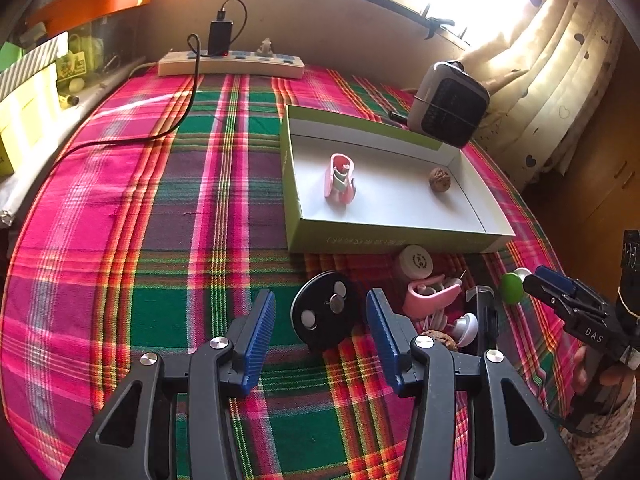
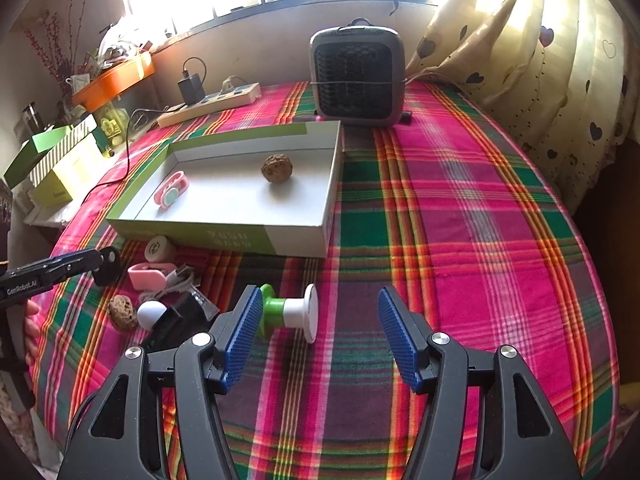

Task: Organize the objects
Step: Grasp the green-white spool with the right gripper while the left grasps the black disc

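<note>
Hovering low over the plaid table (image 1: 120,240), the left gripper (image 1: 320,320) has its fingers (image 1: 260,332) spread, with the black disc (image 1: 320,312) lying on the cloth between them, not pinched. That disc's silver buttons show clearly only in the left wrist view; from the right wrist it is a dark shape behind the left gripper's tip.

Over on the other side, the right gripper (image 2: 320,320) also has its fingers (image 2: 396,340) spread wide and holds nothing. The green and white spool (image 2: 294,314) lies on its side just beside the left one of those fingers; whether they touch I cannot tell. From the left wrist only the spool's green end (image 1: 512,288) peeks out beside the right gripper's tip.

The green-sided box (image 2: 224,236) sits farther back on the table, already holding a pink clip (image 1: 340,180) and a brown walnut (image 2: 277,169). In front of it lies the unsorted pile: a white round cap (image 2: 158,249), a pink cable holder (image 2: 148,276), a second walnut (image 2: 120,312), a white bulb-shaped piece (image 2: 150,314) and a black block (image 2: 180,320).

Only the right wrist view shows the small grey fan (image 2: 356,80) face on; the left wrist view gives the clearer look at the power strip (image 1: 230,66) and its black charger (image 1: 220,38).
</note>
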Available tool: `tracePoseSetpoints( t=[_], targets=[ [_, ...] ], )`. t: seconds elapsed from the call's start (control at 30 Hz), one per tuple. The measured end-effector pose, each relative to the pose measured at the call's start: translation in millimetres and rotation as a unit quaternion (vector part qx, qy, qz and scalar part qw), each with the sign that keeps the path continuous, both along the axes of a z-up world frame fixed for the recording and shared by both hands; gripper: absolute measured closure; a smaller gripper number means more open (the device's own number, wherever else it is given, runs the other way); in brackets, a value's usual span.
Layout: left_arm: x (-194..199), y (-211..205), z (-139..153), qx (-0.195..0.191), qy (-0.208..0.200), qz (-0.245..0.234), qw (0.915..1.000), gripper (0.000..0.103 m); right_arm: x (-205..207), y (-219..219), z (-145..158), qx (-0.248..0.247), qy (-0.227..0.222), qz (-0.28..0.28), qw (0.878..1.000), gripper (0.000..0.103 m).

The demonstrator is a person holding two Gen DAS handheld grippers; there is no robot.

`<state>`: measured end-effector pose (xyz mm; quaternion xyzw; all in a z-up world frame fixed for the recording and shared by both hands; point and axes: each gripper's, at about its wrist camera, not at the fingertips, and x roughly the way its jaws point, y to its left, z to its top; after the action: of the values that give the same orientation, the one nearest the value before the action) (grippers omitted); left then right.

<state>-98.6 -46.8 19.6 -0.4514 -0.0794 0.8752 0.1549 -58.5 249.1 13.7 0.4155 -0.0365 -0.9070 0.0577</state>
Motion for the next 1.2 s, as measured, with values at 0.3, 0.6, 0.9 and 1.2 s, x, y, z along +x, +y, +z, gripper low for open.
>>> tracePoseSetpoints(
  t=[0.3,0.6,0.9,1.2],
  targets=[
    [-0.8,2.8,-8.6,0.004,-0.013,-0.001,0.9999,0.057,-0.7,-9.4,-1.7,-0.002,0.002,0.016,1.0,0.036],
    [-2.1,10.6,-11.4,-0.007,-0.011,-0.007,0.9999,0.056,-7.1,-17.0,-14.0,0.016,-0.017,0.015,1.0,0.036],
    [-5.7,14.9,-11.8,-0.018,-0.006,-0.001,0.9998,0.056,-12.5,-15.0,-20.1,0.018,-0.028,0.007,0.999,0.036],
    [-6.3,14.1,-12.3,-0.021,-0.002,0.007,0.9998,0.06,-13.8,-17.4,-21.9,0.037,-0.024,0.005,0.999,0.036]
  ],
)
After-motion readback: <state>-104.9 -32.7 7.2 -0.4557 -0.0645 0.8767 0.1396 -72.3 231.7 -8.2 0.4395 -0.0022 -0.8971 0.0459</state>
